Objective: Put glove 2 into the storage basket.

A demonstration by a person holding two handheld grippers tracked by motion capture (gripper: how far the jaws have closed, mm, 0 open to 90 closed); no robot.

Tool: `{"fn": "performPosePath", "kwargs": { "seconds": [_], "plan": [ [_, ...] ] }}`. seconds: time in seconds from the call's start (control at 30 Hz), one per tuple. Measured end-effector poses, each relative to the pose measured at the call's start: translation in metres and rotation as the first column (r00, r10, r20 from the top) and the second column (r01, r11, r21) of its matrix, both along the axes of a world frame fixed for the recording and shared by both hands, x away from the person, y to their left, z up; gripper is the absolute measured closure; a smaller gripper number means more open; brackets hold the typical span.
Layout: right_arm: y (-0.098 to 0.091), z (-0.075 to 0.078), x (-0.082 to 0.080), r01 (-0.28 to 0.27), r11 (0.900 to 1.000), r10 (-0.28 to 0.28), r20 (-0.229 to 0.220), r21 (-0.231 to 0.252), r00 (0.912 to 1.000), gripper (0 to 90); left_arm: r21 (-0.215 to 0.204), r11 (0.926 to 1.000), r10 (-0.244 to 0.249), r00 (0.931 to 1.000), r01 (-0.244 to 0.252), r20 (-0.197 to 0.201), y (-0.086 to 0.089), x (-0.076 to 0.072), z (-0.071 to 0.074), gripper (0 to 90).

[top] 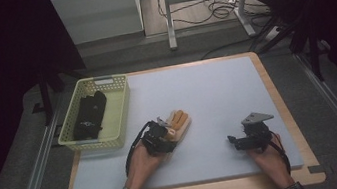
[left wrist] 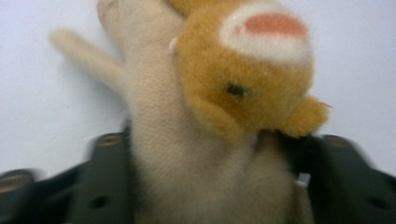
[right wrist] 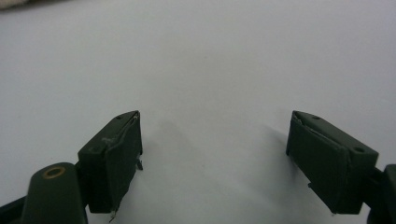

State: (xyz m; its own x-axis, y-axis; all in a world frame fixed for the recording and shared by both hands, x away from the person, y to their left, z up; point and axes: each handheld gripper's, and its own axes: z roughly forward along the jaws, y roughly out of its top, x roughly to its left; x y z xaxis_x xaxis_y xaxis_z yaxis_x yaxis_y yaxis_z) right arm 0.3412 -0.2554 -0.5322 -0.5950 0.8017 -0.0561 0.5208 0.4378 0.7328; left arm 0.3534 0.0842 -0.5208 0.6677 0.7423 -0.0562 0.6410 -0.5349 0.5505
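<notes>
A beige plush glove with orange fuzzy fingers lies on the grey mat left of centre. My left gripper sits at its near end. In the left gripper view the beige fabric fills the gap between the two black jaws, which press on it from both sides, and an orange plush part with a white-and-pink patch rises above them. My right gripper rests low over the mat at the right, apart from the glove. Its jaws stand wide open with bare mat between them.
A pale yellow basket stands at the mat's left back corner with a black glove-like item inside. The grey mat lies on a wooden board. A table frame and cables stand beyond the far edge.
</notes>
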Motion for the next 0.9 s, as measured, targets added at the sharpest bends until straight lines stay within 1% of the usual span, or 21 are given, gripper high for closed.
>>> {"fn": "performPosePath", "kwargs": {
  "seconds": [0.03, 0.07, 0.13, 0.17, 0.27, 0.3, 0.33, 0.37, 0.53, 0.57, 0.6, 0.67, 0.7, 0.8, 0.83, 0.9],
  "plan": [
    [0.000, 0.000, 0.000, 0.000, 1.0000, 0.000, 0.000, 0.000, 1.0000, 17.9, 0.000, 1.0000, 0.000, 1.0000, 0.000, 0.000, 0.000, 0.000, 0.000, 55.1],
    [0.000, 0.000, 0.000, 0.000, 1.0000, 0.000, 0.000, 0.000, 1.0000, 17.9, -0.013, 0.9999, -0.004, 1.0000, 0.004, -0.008, 0.003, 0.001, 0.001, 55.1],
    [0.000, 0.000, 0.000, 0.000, 1.0000, 0.000, 0.000, 0.000, 1.0000, 17.9, -0.037, 0.9991, -0.022, 0.9996, 0.021, -0.015, 0.006, 0.000, 0.002, 66.0],
    [0.000, 0.000, 0.000, 0.000, 1.0000, 0.000, 0.000, 0.000, 1.0000, 17.9, -0.037, 0.9991, -0.022, 0.9996, 0.021, -0.015, 0.006, 0.000, 0.002, 68.0],
    [0.000, 0.000, 0.000, 0.000, 1.0000, 0.000, -0.001, 0.000, 1.0000, 17.9, -0.046, 0.9987, -0.022, 0.9998, 0.022, 0.004, 0.010, -0.001, 0.010, 73.2],
    [0.000, 0.000, 0.000, 0.000, 1.0000, 0.000, -0.001, 0.000, 1.0000, 17.9, -0.046, 0.9987, -0.022, 0.9998, 0.022, 0.004, 0.010, -0.001, 0.010, 73.9],
    [0.000, 0.000, 0.000, 0.000, 1.0000, 0.000, -0.001, 0.000, 1.0000, 17.9, -0.049, 0.9986, -0.018, 0.9998, 0.018, 0.005, 0.011, 0.000, 0.015, 74.2],
    [0.000, 0.000, 0.000, 0.000, 1.0000, 0.000, -0.001, 0.000, 1.0000, 17.9, -0.049, 0.9986, -0.018, 0.9998, 0.018, 0.005, 0.011, 0.000, 0.015, 74.5],
    [0.000, 0.000, 0.000, 0.000, 1.0000, 0.000, 0.000, 0.000, 1.0000, 17.9, -0.046, 0.9989, -0.011, 0.9998, 0.012, 0.014, 0.015, 0.005, 0.029, 75.4],
    [0.000, 0.000, 0.000, 0.000, 1.0000, 0.000, 0.000, 0.000, 1.0000, 17.9, -0.046, 0.9989, -0.011, 0.9998, 0.012, 0.014, 0.015, 0.005, 0.029, 75.4],
    [0.000, 0.000, 0.000, 0.000, 1.0000, 0.000, 0.000, 0.000, 1.0000, 17.9, -0.049, 0.9988, -0.007, 0.9999, 0.008, 0.011, 0.017, 0.006, 0.033, 75.4],
    [0.000, 0.000, 0.000, 0.000, 1.0000, 0.000, -0.001, 0.000, 1.0000, 17.9, -0.044, 0.9990, 0.001, 0.9997, 0.000, 0.023, 0.022, 0.008, 0.044, 75.4],
    [0.000, 0.000, 0.000, 0.000, 1.0000, 0.000, -0.001, 0.000, 1.0000, 17.9, -0.044, 0.9990, 0.001, 0.9997, 0.000, 0.023, 0.022, 0.008, 0.044, 75.4],
    [0.000, 0.000, 0.000, 0.000, 1.0000, 0.000, 0.000, 0.000, 1.0000, 17.9, -0.051, 0.9982, 0.033, 0.9990, -0.031, 0.029, 0.032, 0.013, 0.060, 75.3],
    [0.000, 0.000, 0.000, 0.000, 1.0000, 0.000, 0.000, 0.000, 1.0000, 17.9, -0.051, 0.9982, 0.033, 0.9990, -0.031, 0.029, 0.032, 0.013, 0.060, 75.2],
    [0.000, 0.000, 0.000, 0.000, 1.0000, 0.000, -0.001, 0.000, 1.0000, 17.9, -0.043, 0.9977, 0.054, 0.9978, -0.052, 0.039, 0.039, 0.016, 0.068, 75.0]
  ]
}}
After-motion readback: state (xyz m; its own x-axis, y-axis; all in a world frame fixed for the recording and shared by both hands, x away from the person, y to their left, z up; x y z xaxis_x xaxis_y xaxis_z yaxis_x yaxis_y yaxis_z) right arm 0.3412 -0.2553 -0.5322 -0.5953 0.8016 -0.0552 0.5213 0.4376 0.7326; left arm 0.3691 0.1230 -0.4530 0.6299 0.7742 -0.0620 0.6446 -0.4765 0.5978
